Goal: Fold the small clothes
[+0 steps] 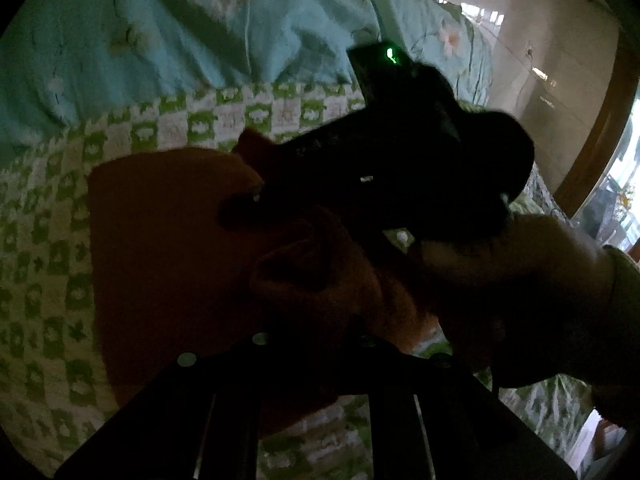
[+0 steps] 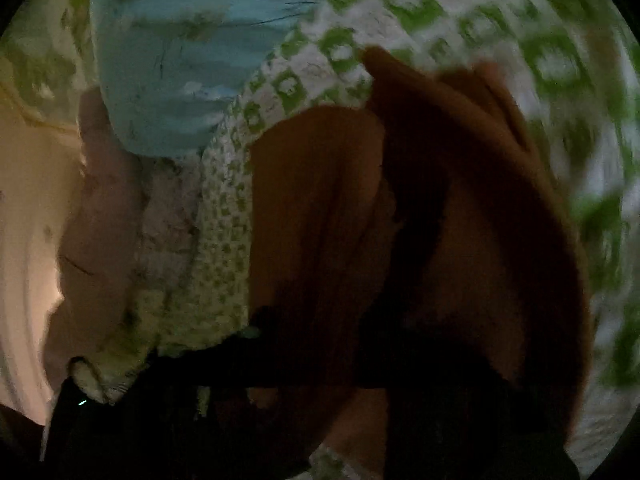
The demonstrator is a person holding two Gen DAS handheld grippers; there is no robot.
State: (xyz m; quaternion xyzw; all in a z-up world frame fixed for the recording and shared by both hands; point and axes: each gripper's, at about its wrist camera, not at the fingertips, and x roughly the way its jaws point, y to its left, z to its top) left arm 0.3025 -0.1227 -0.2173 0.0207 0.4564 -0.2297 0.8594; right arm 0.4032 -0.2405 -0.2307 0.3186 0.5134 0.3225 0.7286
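An orange-brown garment lies on the green-and-white checked sheet. In the dim left wrist view a bunched fold of it rises straight out of my left gripper, which is shut on the cloth. My right gripper, held by a hand, comes in from the right with its tips pinching the garment's far edge. In the blurred right wrist view the garment is lifted and drapes over my right gripper, hiding its fingertips.
A crumpled pale blue quilt lies along the far side of the bed. A beige wall and a wooden door frame stand to the right. The person's other hand and patterned sleeve show at left.
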